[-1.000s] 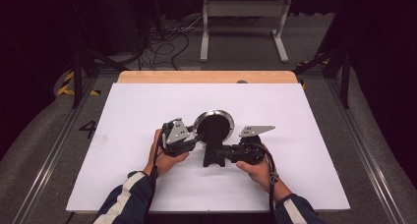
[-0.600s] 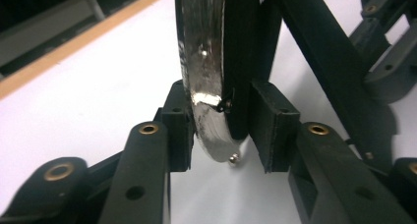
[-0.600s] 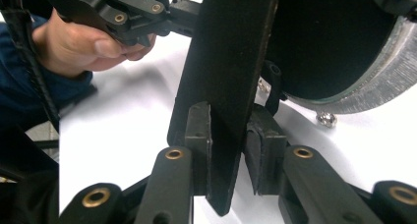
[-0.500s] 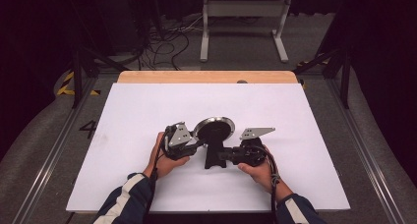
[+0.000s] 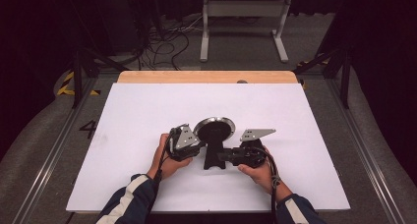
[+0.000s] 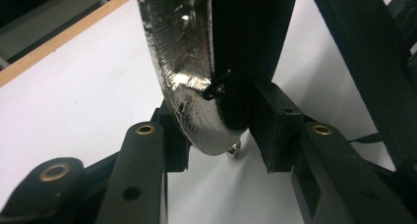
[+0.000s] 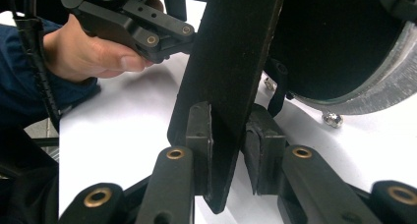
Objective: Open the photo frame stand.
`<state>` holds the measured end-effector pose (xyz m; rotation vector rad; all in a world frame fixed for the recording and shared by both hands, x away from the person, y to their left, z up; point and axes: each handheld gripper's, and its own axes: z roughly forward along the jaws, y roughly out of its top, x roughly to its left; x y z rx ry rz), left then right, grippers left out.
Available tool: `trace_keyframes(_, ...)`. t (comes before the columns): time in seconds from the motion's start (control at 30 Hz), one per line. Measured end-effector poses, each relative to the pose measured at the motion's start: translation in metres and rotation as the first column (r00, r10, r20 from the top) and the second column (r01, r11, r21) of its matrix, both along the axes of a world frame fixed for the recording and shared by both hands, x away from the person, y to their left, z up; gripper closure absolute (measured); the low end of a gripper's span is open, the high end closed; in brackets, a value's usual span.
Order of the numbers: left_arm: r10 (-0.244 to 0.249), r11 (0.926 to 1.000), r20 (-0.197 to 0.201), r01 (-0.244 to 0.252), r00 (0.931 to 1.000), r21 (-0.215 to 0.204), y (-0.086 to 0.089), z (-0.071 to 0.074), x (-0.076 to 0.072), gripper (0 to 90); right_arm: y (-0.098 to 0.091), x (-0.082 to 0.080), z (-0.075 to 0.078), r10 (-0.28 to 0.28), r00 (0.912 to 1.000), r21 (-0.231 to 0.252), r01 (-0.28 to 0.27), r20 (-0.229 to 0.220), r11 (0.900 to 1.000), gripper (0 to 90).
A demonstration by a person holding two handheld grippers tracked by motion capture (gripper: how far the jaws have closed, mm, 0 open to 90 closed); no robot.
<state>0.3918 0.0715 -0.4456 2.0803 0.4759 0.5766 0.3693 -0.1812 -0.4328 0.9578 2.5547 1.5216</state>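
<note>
Little has shifted since the earlier frames: left gripper (image 5: 195, 144), jaws just opening slightly, straddles the round metal-rimmed disc's (image 5: 214, 128) edge near mid-table (image 5: 147, 106), right gripper (image 5: 223, 156) clamps its black flat stem (image 5: 213, 153); grasp done, any repositioning remains.

Your left black two-jaw gripper (image 5: 194, 146) sits level in your left hand (image 5: 167, 157), pointing toward your right one, and its jaws have just been opening a little: one pad (image 6: 275, 123) stands a hair off what lies between them, the other is hidden behind it. Your right black two-jaw gripper (image 5: 222, 157), held level in your right hand (image 5: 258, 170), points back at the left, its pads (image 7: 199, 135) pressed in from both sides. Both striped sleeves come in low behind the tools.
</note>
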Motion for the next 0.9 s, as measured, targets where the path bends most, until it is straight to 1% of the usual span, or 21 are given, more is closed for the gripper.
trace_keyframes(0.1, 0.029, 0.9992, 0.036, -0.030, 0.9989, 0.028, -0.0044, -0.0007, 0.0001, 61.2, -0.0009, 0.0008, -0.0005, -0.009, 1.0000, -0.007, 0.009, -0.003, 0.9999, 74.8)
trace_keyframes(0.23, 0.047, 0.9981, 0.051, -0.049, 0.9976, 0.038, -0.0075, -0.0025, 0.0026, 60.9, 0.0006, 0.0009, -0.0022, -0.017, 0.9998, -0.038, 0.017, -0.002, 0.9991, 75.4)
trace_keyframes(0.27, 0.049, 0.9976, 0.058, -0.052, 0.9971, 0.047, -0.0082, -0.0027, 0.0033, 60.9, 0.0009, 0.0010, -0.0029, -0.017, 0.9998, -0.045, 0.017, -0.003, 0.9988, 75.7)
trace_keyframes(0.47, 0.062, 0.9955, 0.071, -0.067, 0.9955, 0.067, -0.0107, -0.0053, 0.0055, 61.4, 0.0021, 0.0020, -0.0066, -0.020, 0.9998, -0.065, 0.020, -0.007, 0.9977, 76.6)
trace_keyframes(0.5, 0.066, 0.9950, 0.074, -0.072, 0.9950, 0.070, -0.0109, -0.0059, 0.0057, 61.5, 0.0028, 0.0018, -0.0077, -0.021, 0.9998, -0.075, 0.021, -0.004, 0.9969, 76.7)
trace_keyframes(0.67, 0.060, 0.9968, 0.050, -0.062, 0.9969, 0.050, -0.0083, -0.0066, 0.0074, 61.9, 0.0024, 0.0016, -0.0081, -0.024, 0.9997, -0.075, 0.023, -0.004, 0.9969, 77.0)
trace_keyframes(0.73, 0.058, 0.9976, 0.032, -0.059, 0.9978, 0.037, -0.0063, -0.0069, 0.0082, 62.2, 0.0021, 0.0011, -0.0083, -0.022, 0.9997, -0.076, 0.022, -0.003, 0.9969, 77.5)
trace_keyframes(0.77, 0.058, 0.9976, 0.032, -0.059, 0.9978, 0.037, -0.0063, -0.0069, 0.0082, 62.2, 0.0021, 0.0011, -0.0083, -0.022, 0.9997, -0.076, 0.022, -0.003, 0.9969, 77.5)
trace_keyframes(0.83, 0.069, 0.9970, 0.024, -0.070, 0.9973, 0.035, -0.0052, -0.0071, 0.0086, 61.9, 0.0019, 0.0002, -0.0083, -0.024, 0.9997, -0.080, 0.025, 0.003, 0.9965, 77.4)
trace_keyframes(0.9, 0.077, 0.9969, 0.005, -0.077, 0.9971, 0.018, -0.0024, -0.0074, 0.0093, 59.4, 0.0009, -0.0018, -0.0072, -0.040, 0.9990, -0.092, 0.041, 0.018, 0.9949, 77.4)
